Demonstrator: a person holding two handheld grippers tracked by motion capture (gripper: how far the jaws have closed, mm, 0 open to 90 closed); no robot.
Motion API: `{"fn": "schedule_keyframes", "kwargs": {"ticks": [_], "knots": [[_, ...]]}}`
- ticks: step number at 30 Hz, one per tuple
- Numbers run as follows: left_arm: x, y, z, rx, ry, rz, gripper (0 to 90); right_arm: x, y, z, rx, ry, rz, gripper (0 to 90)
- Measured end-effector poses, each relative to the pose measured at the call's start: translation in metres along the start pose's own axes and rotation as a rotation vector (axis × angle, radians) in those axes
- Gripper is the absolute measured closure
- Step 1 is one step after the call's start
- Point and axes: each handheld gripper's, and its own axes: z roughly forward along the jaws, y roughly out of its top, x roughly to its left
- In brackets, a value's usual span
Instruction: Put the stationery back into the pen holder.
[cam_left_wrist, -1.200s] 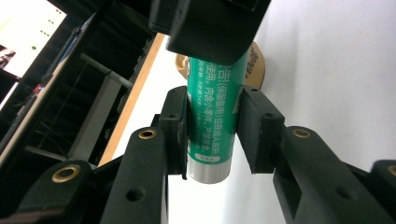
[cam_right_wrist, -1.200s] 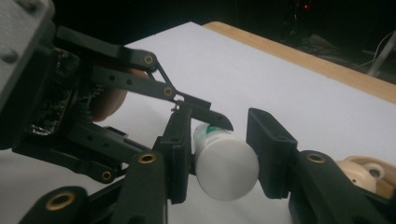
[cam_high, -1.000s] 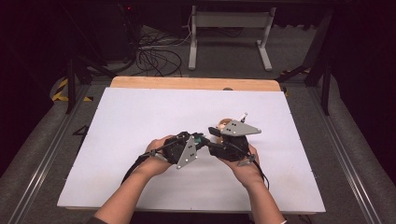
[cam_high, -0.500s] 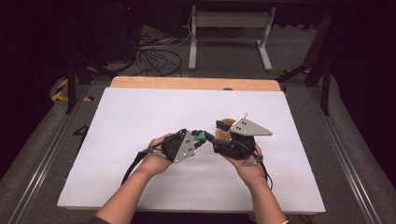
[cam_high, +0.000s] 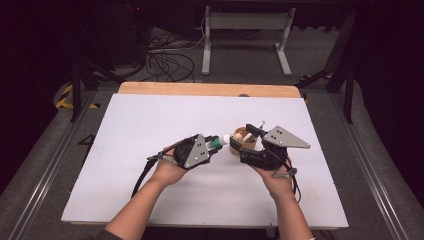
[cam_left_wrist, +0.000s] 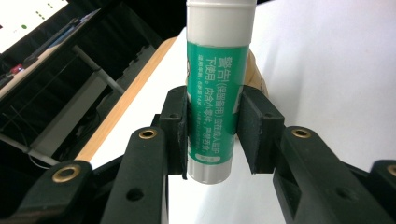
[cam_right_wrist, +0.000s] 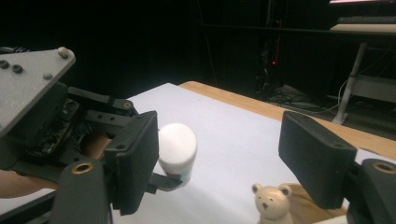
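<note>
**Obs:** Glue stick (cam_left_wrist: 215, 70): where is it, and who has it?

**Log:** Your left tongs (cam_left_wrist: 211, 128) are clamped on it low on the green label, one pad on each side. The butt end pokes out below the pads. It is held in the air above the white worktop (cam_high: 150, 125), near the middle, with its white cap (cam_right_wrist: 177, 142) pointing at your right hand.

**Obs:** Change over the last second?

**Log:** Your right tongs (cam_right_wrist: 226, 154) have shifted to the right and swung round, so they now face the stick end-on. A second ago they sat closer in over the left gripper, and the stick was hard to make out between the two. Now the green body shows clear between them. The left hand has hardly moved.

**Obs:** State of the right tongs?

**Log:** Wide apart and gripping nothing. The cap sits inside the gap, just beside one pad and well apart from the other.

**Obs:** Reading?

**Log:** Judged as line-up for uncapping: you brace the body with the left and take the cap with the right. The cap is off-centre in the gap, so centre it before you close, or one pad will push the stick sideways.

**Obs:** Nearby?

**Log:** A wooden bear (cam_right_wrist: 270, 200) stands just beyond the right tongs, touching neither gripper. Mind it when you pull.
</note>
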Motion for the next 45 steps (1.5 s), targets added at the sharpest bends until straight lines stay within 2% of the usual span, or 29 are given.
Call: {"fn": "schedule_keyframes", "kwargs": {"ticks": [10, 14, 22, 34, 42, 45], "knots": [[0.006, 0.009, 0.005, -0.063, -0.023, -0.088, 65.7, -0.011, -0.003, -0.012, -0.029, -0.039, -0.009, 25.8], [0.009, 0.013, 0.009, -0.094, -0.031, -0.122, 65.7, -0.017, -0.003, -0.019, -0.049, -0.061, 0.005, 25.8], [0.012, 0.020, 0.019, -0.135, -0.040, -0.167, 65.6, -0.030, -0.005, -0.033, -0.081, -0.091, 0.016, 24.9], [0.020, 0.026, 0.037, -0.216, -0.054, -0.277, 65.6, -0.038, -0.013, -0.040, -0.074, -0.108, 0.001, 21.6], [0.028, 0.029, 0.053, -0.274, -0.063, -0.376, 65.6, -0.042, -0.016, -0.042, -0.071, -0.112, 0.000, 21.6], [0.031, 0.029, 0.061, -0.303, -0.077, -0.425, 65.6, -0.043, -0.017, -0.044, -0.068, -0.113, -0.003, 21.5]]}}
